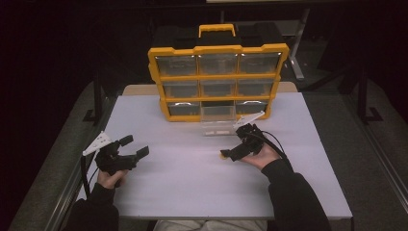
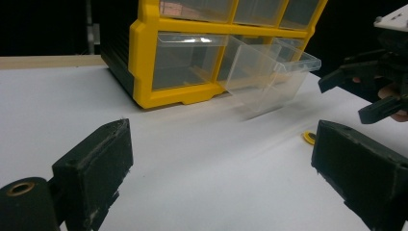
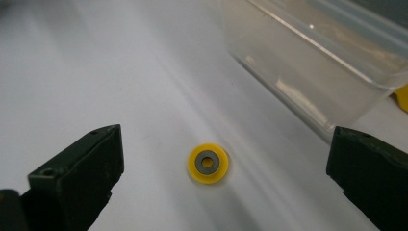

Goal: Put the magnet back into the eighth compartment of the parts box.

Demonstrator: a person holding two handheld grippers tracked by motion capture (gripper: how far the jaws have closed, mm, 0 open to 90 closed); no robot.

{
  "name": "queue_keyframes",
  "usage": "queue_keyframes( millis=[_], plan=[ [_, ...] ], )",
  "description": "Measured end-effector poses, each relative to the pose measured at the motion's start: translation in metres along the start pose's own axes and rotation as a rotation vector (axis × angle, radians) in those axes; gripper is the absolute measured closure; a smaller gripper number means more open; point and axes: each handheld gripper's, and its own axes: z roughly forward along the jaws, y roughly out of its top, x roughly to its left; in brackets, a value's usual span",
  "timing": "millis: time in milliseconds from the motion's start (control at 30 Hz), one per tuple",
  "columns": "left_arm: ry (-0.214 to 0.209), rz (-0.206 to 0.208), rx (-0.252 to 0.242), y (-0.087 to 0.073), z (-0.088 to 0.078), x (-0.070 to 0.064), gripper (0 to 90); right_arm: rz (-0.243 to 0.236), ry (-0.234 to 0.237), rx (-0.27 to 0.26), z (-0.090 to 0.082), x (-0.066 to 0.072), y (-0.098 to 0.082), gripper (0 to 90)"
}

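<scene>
On the white counter, just in front of the pulled-out clear drawer of the yellow organizer, sits a little yellow washer. My right gripper is low over it, fingers wide open either side, not touching. My left gripper is well apart, fingers open and holding nothing.

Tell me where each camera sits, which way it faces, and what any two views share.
High view: above the person's side, looking forward and down on the white table and yellow drawer cabinet; both forearms enter from below.
Left gripper view: low, along its open jaws toward the pulled-out clear plastic drawer; right gripper beyond.
Right gripper view: down between its open jaws at the small yellow washer.
Shared: all three show washer and drawer.
</scene>
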Motion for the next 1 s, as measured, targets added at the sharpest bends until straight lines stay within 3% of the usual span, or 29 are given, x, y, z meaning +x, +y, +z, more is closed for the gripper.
queue_keyframes(
  millis=[200, 700, 833, 1000],
  plan=[
    [-0.007, 0.014, 0.003, 0.0, 0.001, -0.002, 7.3, -0.03, -0.001, 0.057, 0.016, 0.006, -0.004, 0.0],
    [0.009, 0.015, 0.02, -0.001, 0.001, -0.001, 7.3, -0.002, -0.001, 0.09, 0.034, 0.003, -0.009, 0.4],
    [0.0, 0.011, 0.02, -0.001, 0.001, -0.001, 7.4, -0.004, 0.0, 0.109, 0.036, 0.004, -0.011, 13.5],
    [-0.005, 0.01, 0.02, -0.001, 0.001, -0.001, 7.5, -0.013, 0.016, 0.098, 0.036, 0.006, -0.01, 22.6]
  ],
)
